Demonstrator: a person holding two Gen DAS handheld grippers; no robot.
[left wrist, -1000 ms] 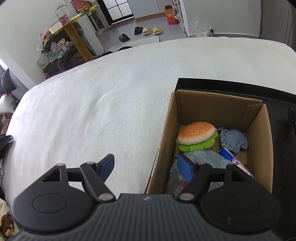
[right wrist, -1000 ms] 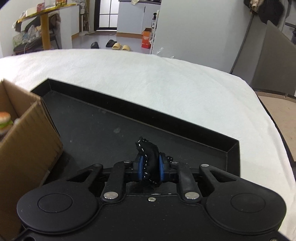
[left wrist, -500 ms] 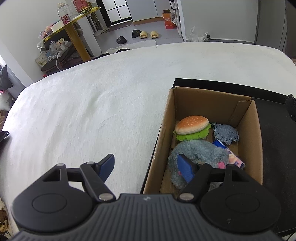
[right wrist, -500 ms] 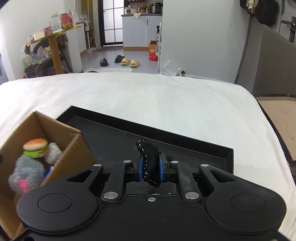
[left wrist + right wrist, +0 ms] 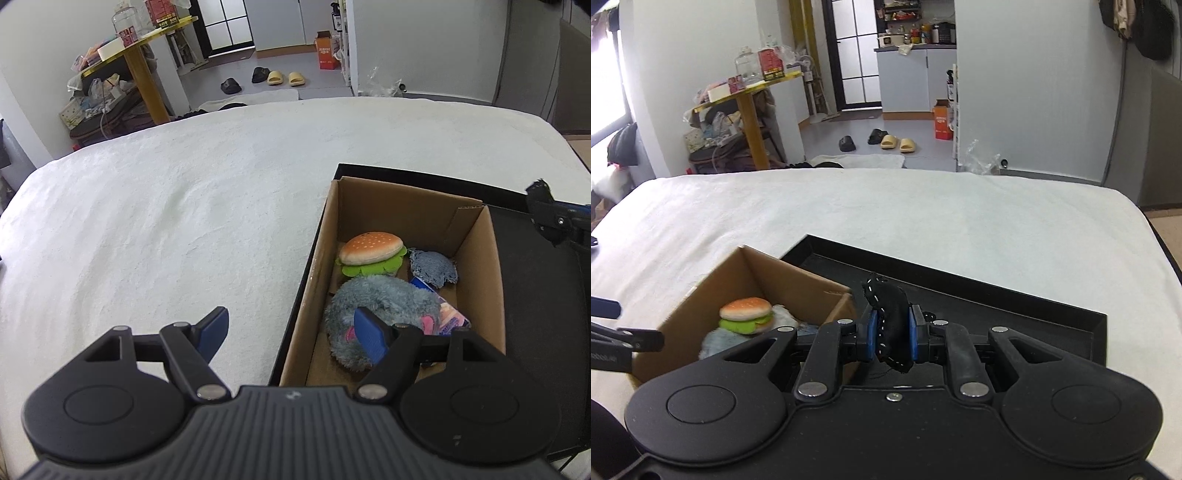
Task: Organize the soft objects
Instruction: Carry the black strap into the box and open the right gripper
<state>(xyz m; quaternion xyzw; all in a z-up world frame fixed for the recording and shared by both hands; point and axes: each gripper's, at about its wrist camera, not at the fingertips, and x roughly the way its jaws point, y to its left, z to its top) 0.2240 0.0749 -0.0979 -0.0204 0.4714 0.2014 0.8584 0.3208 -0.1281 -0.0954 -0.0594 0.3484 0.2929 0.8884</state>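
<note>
Right wrist view | right claw (image 5: 892, 334) clamps black toy (image 5: 890, 321) | box (image 5: 798, 288) lies left-ahead | clear rim, then release | left claw (image 5: 291, 330) gapes empty

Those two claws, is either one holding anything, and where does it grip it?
The right gripper pinches a small black soft item with white stitching across its middle, both ends sticking out. The left gripper is open and holds nothing.

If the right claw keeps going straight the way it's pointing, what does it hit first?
Most likely the black tray: its floor and far wall lie straight ahead of the right claw, which is shut on a black stitched piece. The box sits just left of that line. Depth is hard to judge.
</note>
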